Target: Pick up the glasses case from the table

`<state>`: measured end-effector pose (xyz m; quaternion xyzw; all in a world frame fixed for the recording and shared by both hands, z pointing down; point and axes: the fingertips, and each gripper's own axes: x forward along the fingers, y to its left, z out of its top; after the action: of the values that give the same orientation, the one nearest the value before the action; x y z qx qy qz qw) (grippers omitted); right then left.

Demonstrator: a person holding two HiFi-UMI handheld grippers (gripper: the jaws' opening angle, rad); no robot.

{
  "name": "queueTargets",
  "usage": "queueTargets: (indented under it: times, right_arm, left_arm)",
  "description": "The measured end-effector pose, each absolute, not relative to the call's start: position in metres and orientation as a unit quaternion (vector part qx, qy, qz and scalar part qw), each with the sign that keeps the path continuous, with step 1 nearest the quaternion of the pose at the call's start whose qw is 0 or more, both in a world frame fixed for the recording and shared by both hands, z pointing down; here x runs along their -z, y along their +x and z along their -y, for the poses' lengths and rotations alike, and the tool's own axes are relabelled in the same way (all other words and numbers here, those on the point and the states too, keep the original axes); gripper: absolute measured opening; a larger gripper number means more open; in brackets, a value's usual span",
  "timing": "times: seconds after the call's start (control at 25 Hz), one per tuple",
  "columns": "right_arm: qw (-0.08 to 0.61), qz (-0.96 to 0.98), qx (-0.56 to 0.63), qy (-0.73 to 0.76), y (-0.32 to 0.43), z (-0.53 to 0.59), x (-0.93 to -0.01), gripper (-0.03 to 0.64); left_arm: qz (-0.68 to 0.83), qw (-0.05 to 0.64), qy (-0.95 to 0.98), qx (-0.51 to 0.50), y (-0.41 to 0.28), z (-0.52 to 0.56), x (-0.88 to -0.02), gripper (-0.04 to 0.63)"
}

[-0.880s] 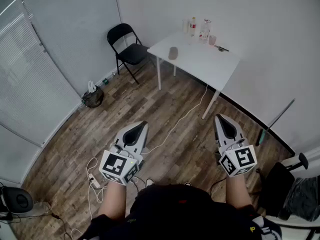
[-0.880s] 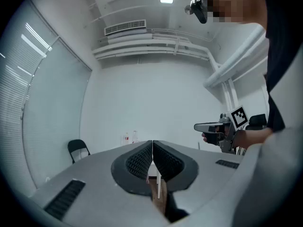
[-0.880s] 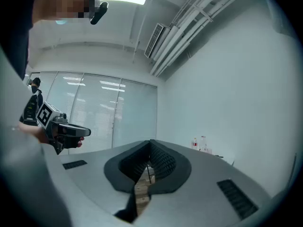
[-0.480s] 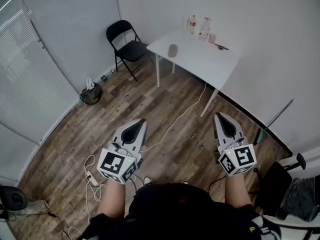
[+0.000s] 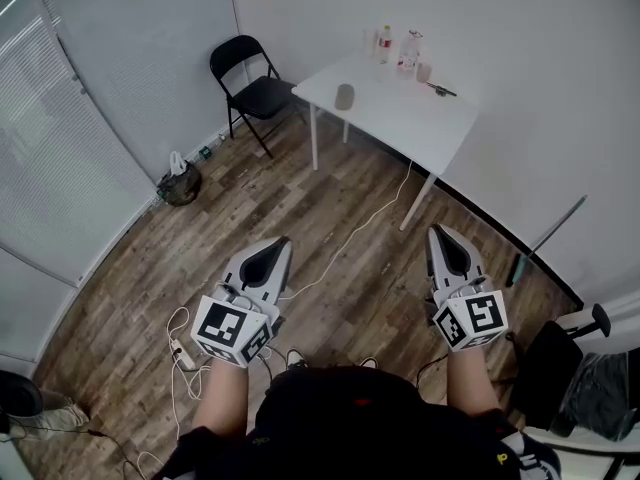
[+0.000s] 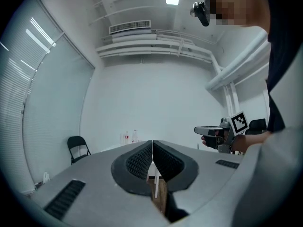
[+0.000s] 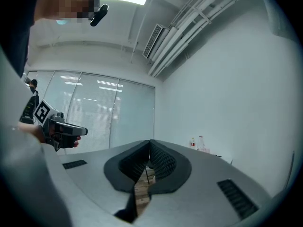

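Observation:
A small grey glasses case (image 5: 345, 96) lies near the left end of a white table (image 5: 400, 118) against the far wall, seen in the head view. Both grippers are held level, well short of the table, over the wooden floor. My left gripper (image 5: 280, 243) has its jaws pressed together with nothing between them, as the left gripper view (image 6: 152, 143) also shows. My right gripper (image 5: 441, 232) is likewise shut and empty, its tips (image 7: 150, 142) meeting. The table's back edge carries bottles (image 5: 385, 44) and a glass jar (image 5: 409, 52).
A black folding chair (image 5: 248, 83) stands left of the table. A white cable (image 5: 345, 243) runs from the table across the floor to a power strip (image 5: 182, 353). A dark bag (image 5: 183, 188) sits by the blinds. A chair base (image 5: 570, 358) is at right.
The view has shifted slightly toward the table; the chair and table sit a little higher and nearer. Both grippers keep their pose and stay shut.

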<state>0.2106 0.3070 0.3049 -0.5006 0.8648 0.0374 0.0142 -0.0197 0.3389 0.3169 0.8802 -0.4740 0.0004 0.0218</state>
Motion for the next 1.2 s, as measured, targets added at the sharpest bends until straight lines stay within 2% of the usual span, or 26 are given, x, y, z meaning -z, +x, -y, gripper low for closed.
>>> queueTargets:
  times: [0.4,0.8,1.2]
  right_arm:
    - [-0.005,-0.860,0.015,-0.509,0.174,-0.292,-0.334,0.021]
    - [-0.019,-0.853,0.030,-0.520,0.084,-0.283,-0.363,0.021]
    - [-0.040,-0.848,0.059,-0.525,0.070,-0.243,-0.395,0.021]
  left_arm:
    - [0.489,0.031,0.872,-0.007,-0.074,-0.330,-0.327,0.023]
    - [0.475,0.047,0.878,-0.018,-0.161,-0.317,-0.356,0.023]
    - [0.455,0.068,0.887,-0.031,-0.170,-0.270,-0.382,0.023]
